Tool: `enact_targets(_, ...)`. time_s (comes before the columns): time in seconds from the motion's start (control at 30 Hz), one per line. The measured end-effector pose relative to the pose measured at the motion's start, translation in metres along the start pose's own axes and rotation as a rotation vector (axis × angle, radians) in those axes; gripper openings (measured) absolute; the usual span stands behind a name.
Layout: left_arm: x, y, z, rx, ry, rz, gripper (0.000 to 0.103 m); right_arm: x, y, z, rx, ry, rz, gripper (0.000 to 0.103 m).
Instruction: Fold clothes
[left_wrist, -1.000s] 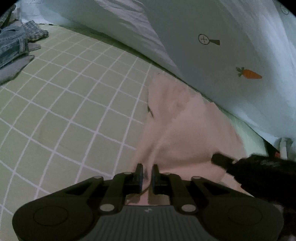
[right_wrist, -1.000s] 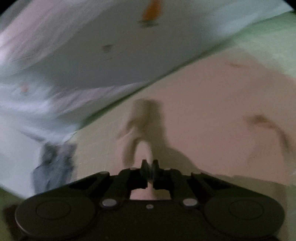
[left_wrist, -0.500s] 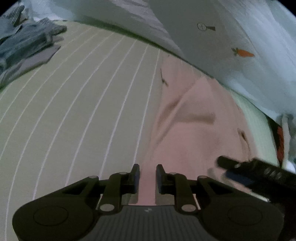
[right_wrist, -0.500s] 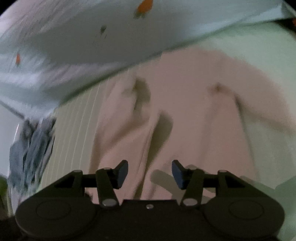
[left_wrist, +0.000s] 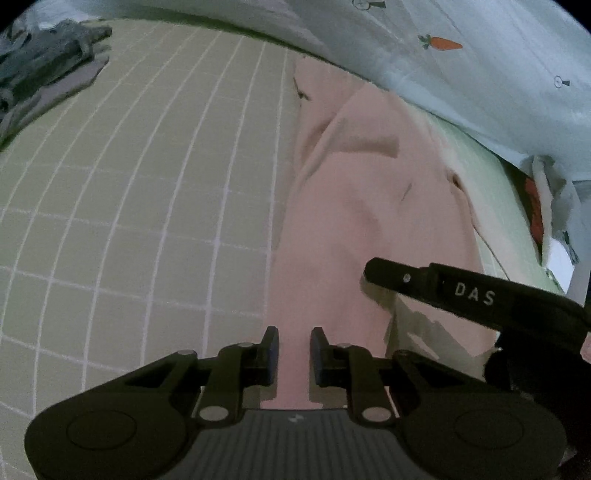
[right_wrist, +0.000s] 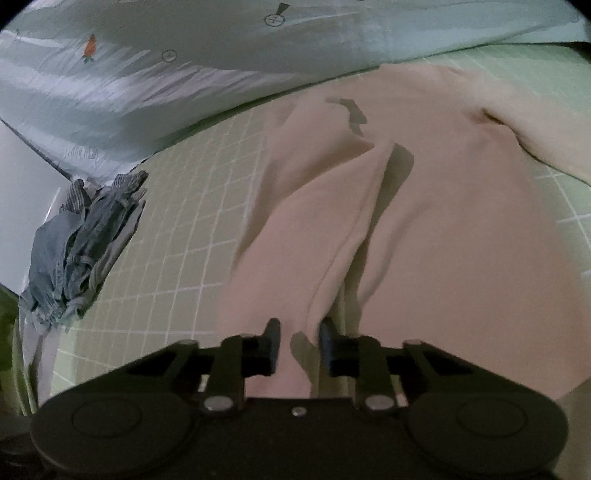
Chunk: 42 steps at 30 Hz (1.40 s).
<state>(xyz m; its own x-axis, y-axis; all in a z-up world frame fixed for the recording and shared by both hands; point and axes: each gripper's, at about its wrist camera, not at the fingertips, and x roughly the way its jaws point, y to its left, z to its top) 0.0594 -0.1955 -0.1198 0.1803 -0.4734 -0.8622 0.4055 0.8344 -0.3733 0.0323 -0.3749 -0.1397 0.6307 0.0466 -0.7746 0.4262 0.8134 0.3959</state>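
- Pink garment (left_wrist: 354, 229) now lies stretched long on the green checked bed sheet (left_wrist: 147, 206), where a second ago it sat bunched under the carrot-print duvet (left_wrist: 461, 59).
- My left hand-held gripper (left_wrist: 293, 350) stands slightly apart with the near hem between its pads; whether they pinch it I cannot tell.
- My right hand-held gripper (right_wrist: 297, 345) is closing around a raised fold.
- Spread flat, it looks ready for folding.
- Denim pile (right_wrist: 74, 243) waits well apart.

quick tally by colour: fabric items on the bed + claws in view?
Pink garment: 1
Blue-grey clothes pile: 1
Pale carrot-print quilt: 1
Green grid sheet: 1
Black claws: 2, left claw, right claw
Total: 6
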Motion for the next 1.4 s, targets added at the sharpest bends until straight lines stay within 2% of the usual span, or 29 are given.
enact_targets(0.03,-0.001,0.001,-0.001,-0.003,0.006,-0.007,0.021,-0.001,0.001,-0.002,-0.009,-0.006,-0.006,0.003)
enact_targets(0.13,-0.01,0.002,-0.005,0.004,-0.008,-0.011,0.021,-0.01,0.005,-0.003,-0.026,-0.029,-0.019,0.002)
enact_targets(0.23,-0.02,0.003,-0.007,0.002,-0.035,-0.015,0.021,-0.038,0.003,0.002,-0.006,-0.078,-0.009,0.002)
enact_targets(0.33,-0.025,0.005,-0.015,-0.002,-0.039,-0.016,0.021,-0.057,0.0,0.005,0.0,-0.121,-0.056,0.002)
enact_targets(0.47,-0.027,0.001,-0.023,0.001,-0.04,-0.009,0.022,-0.038,-0.018,-0.004,-0.006,-0.064,-0.165,0.004)
enact_targets(0.57,-0.03,-0.001,-0.027,0.002,-0.052,0.001,0.024,-0.03,-0.028,-0.014,0.013,-0.021,-0.168,0.023)
enact_targets(0.63,-0.032,-0.005,-0.029,0.001,-0.061,0.007,0.025,-0.03,-0.035,-0.02,0.038,-0.001,-0.16,0.045)
enact_targets(0.67,-0.032,-0.006,-0.03,0.0,-0.064,0.009,0.025,-0.035,-0.038,-0.019,0.042,-0.019,-0.158,0.048)
enact_targets(0.73,-0.031,-0.01,-0.031,0.002,-0.071,0.011,0.026,-0.044,-0.045,-0.015,0.054,-0.054,-0.151,0.066)
enact_targets(0.8,-0.025,-0.018,-0.031,0.007,-0.063,0.02,0.026,-0.053,-0.056,-0.011,0.07,-0.088,-0.144,0.074)
enact_targets(1.03,-0.006,-0.049,-0.038,0.054,-0.046,0.071,0.025,-0.074,-0.103,-0.015,0.125,-0.095,-0.168,0.075)
enact_targets(1.1,-0.005,-0.057,-0.043,0.071,-0.048,0.102,0.01,-0.079,-0.117,-0.02,0.14,-0.087,-0.181,0.075)
enact_targets(1.13,-0.008,-0.058,-0.046,0.055,-0.058,0.099,0.004,-0.081,-0.125,-0.021,0.148,-0.084,-0.186,0.075)
enact_targets(1.27,-0.022,-0.06,-0.06,-0.014,-0.093,0.081,0.003,-0.09,-0.151,-0.027,0.177,-0.078,-0.204,0.075)
enact_targets(1.33,-0.031,-0.053,-0.066,-0.094,-0.088,0.061,0.003,-0.096,-0.163,-0.03,0.182,-0.084,-0.214,0.075)
enact_targets(1.4,-0.026,-0.051,-0.072,-0.142,-0.071,0.108,0.004,-0.102,-0.175,-0.033,0.188,-0.096,-0.232,0.075)
